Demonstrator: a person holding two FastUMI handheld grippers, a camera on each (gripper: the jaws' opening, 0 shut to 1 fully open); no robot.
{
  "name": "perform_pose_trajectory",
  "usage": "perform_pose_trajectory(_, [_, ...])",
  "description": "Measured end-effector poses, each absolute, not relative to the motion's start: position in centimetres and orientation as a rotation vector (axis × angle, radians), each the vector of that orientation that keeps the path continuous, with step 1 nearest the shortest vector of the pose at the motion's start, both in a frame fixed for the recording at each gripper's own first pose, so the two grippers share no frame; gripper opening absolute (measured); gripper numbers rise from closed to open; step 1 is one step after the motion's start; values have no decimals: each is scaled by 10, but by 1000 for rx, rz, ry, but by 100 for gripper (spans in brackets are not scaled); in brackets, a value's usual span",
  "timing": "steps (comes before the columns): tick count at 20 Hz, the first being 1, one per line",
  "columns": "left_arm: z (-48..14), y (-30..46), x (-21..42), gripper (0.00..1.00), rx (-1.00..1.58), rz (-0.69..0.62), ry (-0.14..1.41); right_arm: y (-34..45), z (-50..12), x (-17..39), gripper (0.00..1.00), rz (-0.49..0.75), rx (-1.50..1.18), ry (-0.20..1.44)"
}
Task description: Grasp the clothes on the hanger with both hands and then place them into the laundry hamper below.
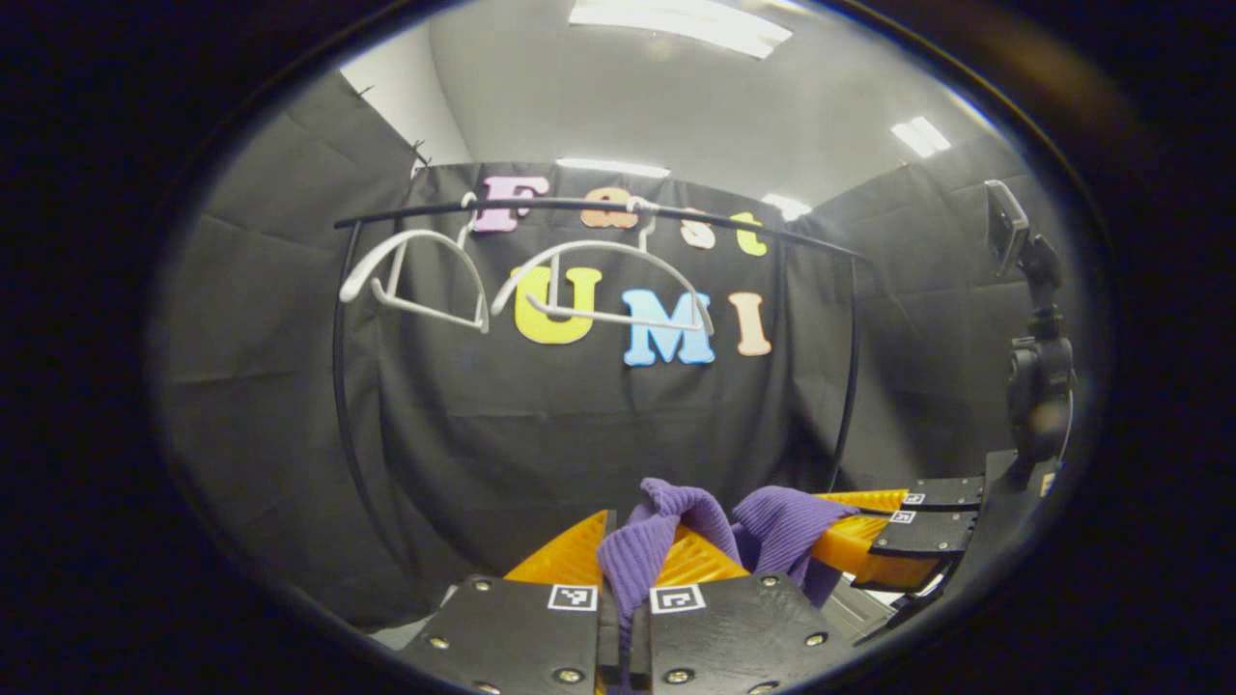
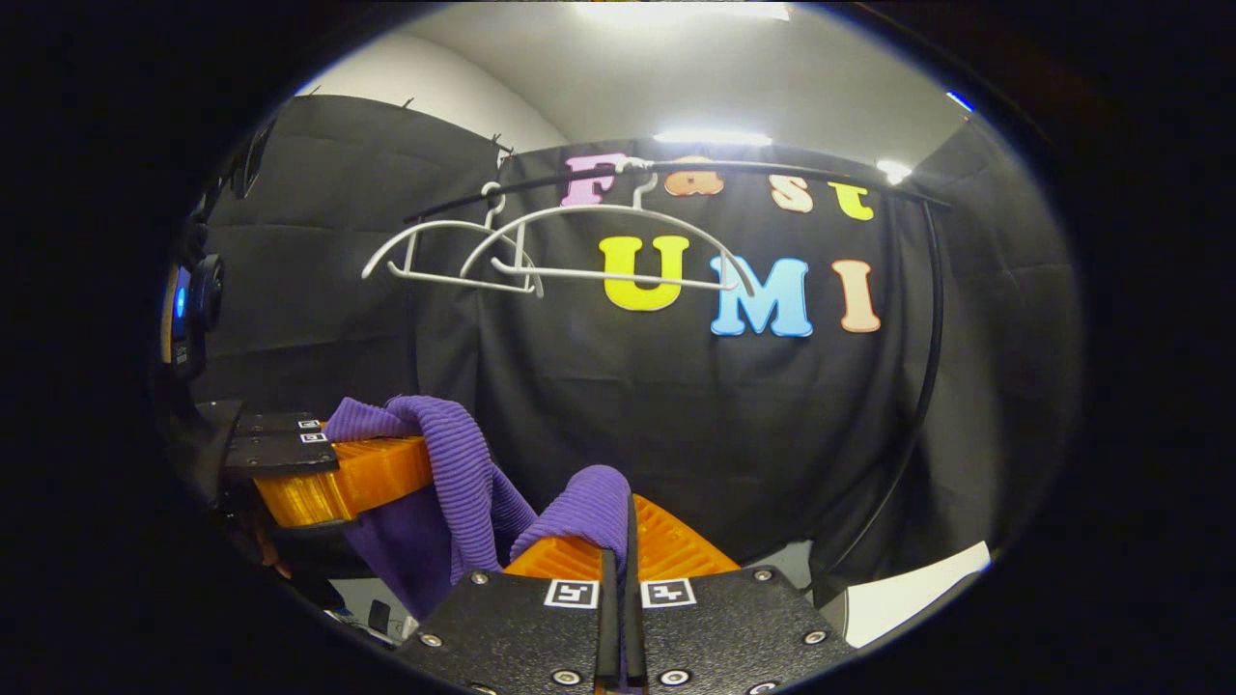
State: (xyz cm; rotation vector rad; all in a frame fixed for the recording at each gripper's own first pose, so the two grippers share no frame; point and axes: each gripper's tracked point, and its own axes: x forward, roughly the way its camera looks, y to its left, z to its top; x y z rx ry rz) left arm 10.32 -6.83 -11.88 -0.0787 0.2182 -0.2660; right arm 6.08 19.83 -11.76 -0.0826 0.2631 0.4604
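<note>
A purple ribbed garment hangs off the hangers, stretched between both grippers. In the left gripper view my left gripper is shut on one bunched end of it, and my right gripper at the lower right clamps the other end. The right gripper view has my right gripper shut on a fold of the garment, which drapes over my left gripper at the lower left. Two bare white hangers hang on the black rail above.
The rail's curved black uprights frame the cloth wall behind. A camera on a black mount stands at the side, also at the left edge of the right gripper view. A white surface lies low on the right.
</note>
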Motion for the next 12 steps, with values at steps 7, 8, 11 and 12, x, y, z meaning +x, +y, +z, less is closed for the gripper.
perform_pose_trajectory(7, [-203, -68, 92, 5, -70, -252, 383, 186, -202, 51, 2, 437, -103, 436])
perform_pose_trajectory(8, [-213, -67, 90, 5, -70, -251, 400, 185, -212, 50, 2, 438, -104, 457])
perform_pose_trajectory(11, [-243, -61, 88, 5, -53, -246, 454, 185, -238, 46, 4, 443, -99, 520])
perform_pose_trajectory(12, [-254, -62, 85, 5, -48, -244, 474, 183, -247, 45, 4, 439, -103, 545])
